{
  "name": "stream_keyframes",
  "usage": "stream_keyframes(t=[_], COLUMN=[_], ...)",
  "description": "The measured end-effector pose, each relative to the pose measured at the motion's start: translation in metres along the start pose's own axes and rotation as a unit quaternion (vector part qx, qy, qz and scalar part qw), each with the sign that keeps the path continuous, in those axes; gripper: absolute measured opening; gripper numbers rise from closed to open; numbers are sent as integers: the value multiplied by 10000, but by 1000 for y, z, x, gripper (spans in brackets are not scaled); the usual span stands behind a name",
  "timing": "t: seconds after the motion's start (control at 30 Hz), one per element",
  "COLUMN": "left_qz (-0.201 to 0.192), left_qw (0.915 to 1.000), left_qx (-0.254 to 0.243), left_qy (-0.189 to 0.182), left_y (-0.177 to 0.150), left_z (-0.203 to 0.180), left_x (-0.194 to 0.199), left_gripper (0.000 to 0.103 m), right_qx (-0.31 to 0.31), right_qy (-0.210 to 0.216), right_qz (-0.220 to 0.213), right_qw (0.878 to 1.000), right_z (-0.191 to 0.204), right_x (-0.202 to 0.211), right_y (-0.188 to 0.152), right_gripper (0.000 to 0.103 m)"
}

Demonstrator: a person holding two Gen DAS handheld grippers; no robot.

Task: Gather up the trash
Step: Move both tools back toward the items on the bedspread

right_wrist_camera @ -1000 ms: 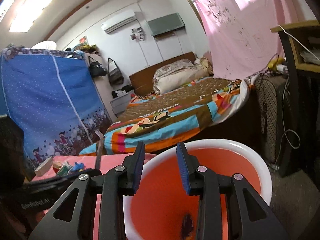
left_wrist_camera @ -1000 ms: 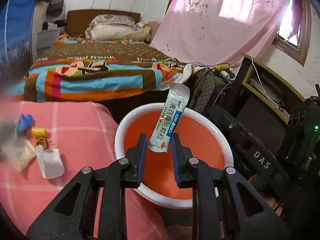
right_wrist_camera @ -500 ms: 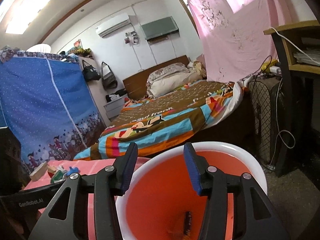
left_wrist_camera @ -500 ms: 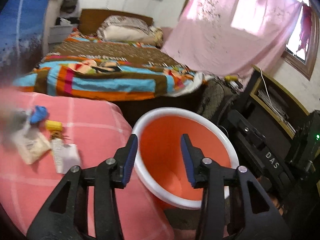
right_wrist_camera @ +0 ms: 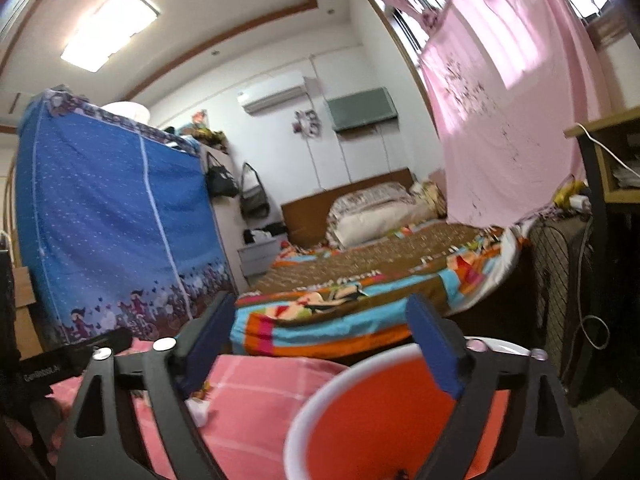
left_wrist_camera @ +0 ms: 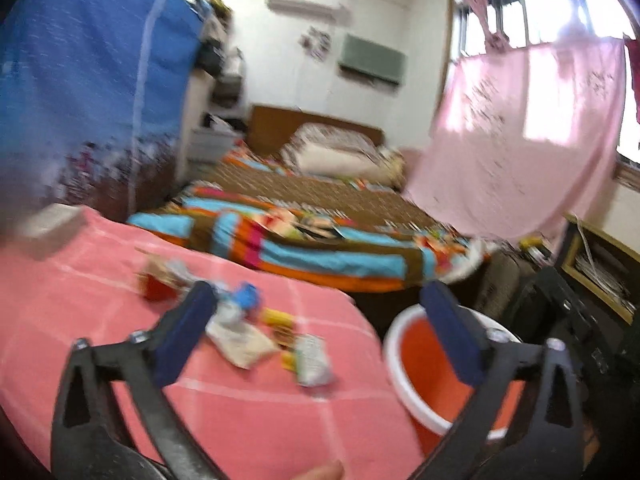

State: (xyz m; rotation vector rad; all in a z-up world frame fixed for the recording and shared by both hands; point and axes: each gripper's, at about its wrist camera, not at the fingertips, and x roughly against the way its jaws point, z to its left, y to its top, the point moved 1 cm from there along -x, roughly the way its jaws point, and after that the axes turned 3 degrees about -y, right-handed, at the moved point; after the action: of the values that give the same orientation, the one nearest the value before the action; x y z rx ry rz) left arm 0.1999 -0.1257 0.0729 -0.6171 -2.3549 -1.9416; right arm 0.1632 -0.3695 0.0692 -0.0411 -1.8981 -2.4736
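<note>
Both jaws are opening wide with nothing between them: the left gripper (left_wrist_camera: 316, 328) faces the litter, the right gripper (right_wrist_camera: 320, 344) hangs over the orange basin (right_wrist_camera: 320, 404). The wrappers (left_wrist_camera: 256, 332) lie clustered on the pink cloth (left_wrist_camera: 256, 416), just beside the basin. They look light, thin, crinkly; pinching 1 by a raised edge seems safest.
</note>
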Motion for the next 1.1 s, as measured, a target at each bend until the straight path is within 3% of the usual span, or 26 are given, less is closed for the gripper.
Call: stream_keyframes(t=[0.03,0.33,0.6,0.87,1.1], left_qz=[-118,-622,-843,-718,64], left_qw=[9999,9944,9891,9894,9923], left_qx=[16,-71,-364,-613,-585], left_qy=[115,849,1149,1107,1089], left_y=[1,-4,-12,-10,-14], left_z=[7,59,82,93,98], left_x=[5,37,49,40,10], left_gripper=[103,103,103,103,103], right_qx=[21,433,840,1170,1146], right_qy=[15,494,692,815,747], right_qz=[-56,-505,-519,23,1071], right_qw=[10000,9966,9927,9898,9848], right_z=[4,55,85,109,112], right_x=[0,5,-1,-22,-54], right_y=[0,-9,-22,-45,-62], right_gripper=[103,103,103,103,103])
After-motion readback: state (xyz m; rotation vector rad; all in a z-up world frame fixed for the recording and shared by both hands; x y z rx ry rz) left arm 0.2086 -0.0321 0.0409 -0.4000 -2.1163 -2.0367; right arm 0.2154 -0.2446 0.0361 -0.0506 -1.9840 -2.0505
